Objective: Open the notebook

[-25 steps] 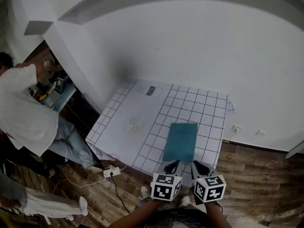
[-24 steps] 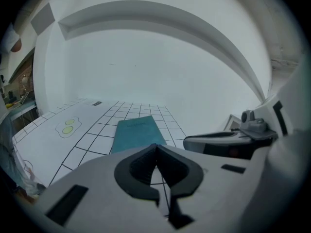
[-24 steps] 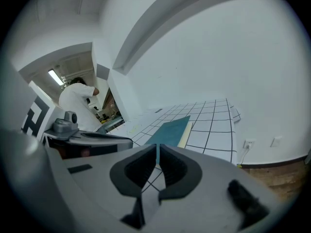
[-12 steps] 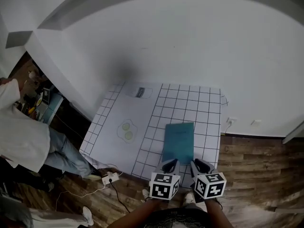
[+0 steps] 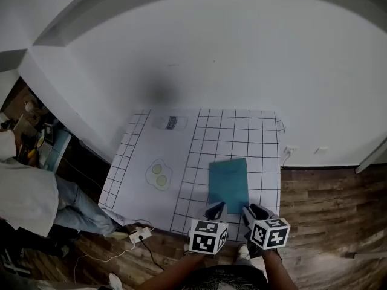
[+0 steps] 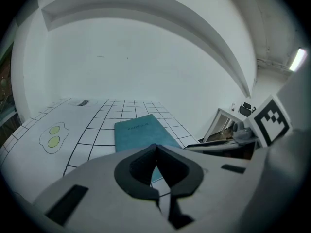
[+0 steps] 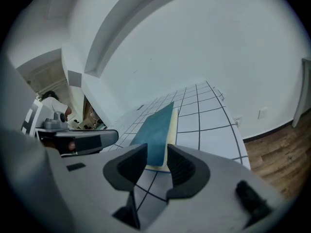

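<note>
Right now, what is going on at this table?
A person holds a gripper in each hand at the near edge of a gridded table. A closed teal notebook lies flat just ahead. The left gripper is shut and empty. On the right gripper the jaws are opening toward the notebook's near edge, with nothing between them yet.

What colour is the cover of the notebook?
Teal, a blue-green; the notebook shows best in the left gripper view.

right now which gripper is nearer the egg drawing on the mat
Left. The left gripper is at the notebook's near left corner, toward the egg drawing; the right gripper is farther right, fingers opening with nothing between them.
</note>
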Demonstrator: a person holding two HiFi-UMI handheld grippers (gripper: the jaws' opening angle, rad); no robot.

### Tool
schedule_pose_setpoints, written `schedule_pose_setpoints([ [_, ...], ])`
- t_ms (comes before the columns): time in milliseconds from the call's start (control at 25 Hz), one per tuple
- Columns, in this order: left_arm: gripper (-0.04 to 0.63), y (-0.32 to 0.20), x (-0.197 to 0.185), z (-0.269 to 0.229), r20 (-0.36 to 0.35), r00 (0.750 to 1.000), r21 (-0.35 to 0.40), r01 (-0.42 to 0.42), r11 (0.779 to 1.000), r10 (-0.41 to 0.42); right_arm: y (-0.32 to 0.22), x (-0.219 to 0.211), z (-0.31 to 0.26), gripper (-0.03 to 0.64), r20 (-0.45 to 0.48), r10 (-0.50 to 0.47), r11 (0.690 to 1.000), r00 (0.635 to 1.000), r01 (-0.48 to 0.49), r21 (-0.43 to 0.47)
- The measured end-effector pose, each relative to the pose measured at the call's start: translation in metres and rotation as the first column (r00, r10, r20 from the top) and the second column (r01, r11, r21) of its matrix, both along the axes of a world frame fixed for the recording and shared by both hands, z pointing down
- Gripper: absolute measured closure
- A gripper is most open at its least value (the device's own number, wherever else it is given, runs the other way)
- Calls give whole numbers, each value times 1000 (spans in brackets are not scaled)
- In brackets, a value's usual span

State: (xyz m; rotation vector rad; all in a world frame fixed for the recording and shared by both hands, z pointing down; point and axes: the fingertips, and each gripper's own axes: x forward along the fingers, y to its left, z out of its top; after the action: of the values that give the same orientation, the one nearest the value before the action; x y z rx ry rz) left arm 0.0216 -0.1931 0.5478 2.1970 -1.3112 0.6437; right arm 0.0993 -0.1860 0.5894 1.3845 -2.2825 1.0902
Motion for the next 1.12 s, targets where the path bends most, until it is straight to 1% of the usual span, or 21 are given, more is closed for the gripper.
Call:
schedule_pose_setpoints([
  [160,584,-4,-8,0,-4,1000,2,-21,1000,21,-3,-2,6,476,14,39,999,999,-38,-34],
  [400,584,-8,-19,-1,-11,999,4,-36,999,36,-3,-5,21,449,15,80,991,997,-78,-112],
  [560,584,-9,-27,2,-9,1000,-6,-29,1000,29,-4,-6,22,448,11,74,988,997,-72,-134],
  [680,584,-10,-29,1,-13,1000,-3,-25,1000,25,-5,-7,22,449,20,49,988,999,-46,-145],
  [840,584,-10,-28,1,-17,1000,-1,-21,1000,21,-3,-9,25,463,8,17,985,1000,-15,-175],
  [1000,584,-9,-28,2,-18,1000,-3,-19,1000,19,-5,-6,25,504,2,26,984,1000,-25,-177],
  [1120,584,-7,-28,3,-19,1000,-6,-15,1000,14,-5,-5,25,533,17,36,985,999,-32,-172],
])
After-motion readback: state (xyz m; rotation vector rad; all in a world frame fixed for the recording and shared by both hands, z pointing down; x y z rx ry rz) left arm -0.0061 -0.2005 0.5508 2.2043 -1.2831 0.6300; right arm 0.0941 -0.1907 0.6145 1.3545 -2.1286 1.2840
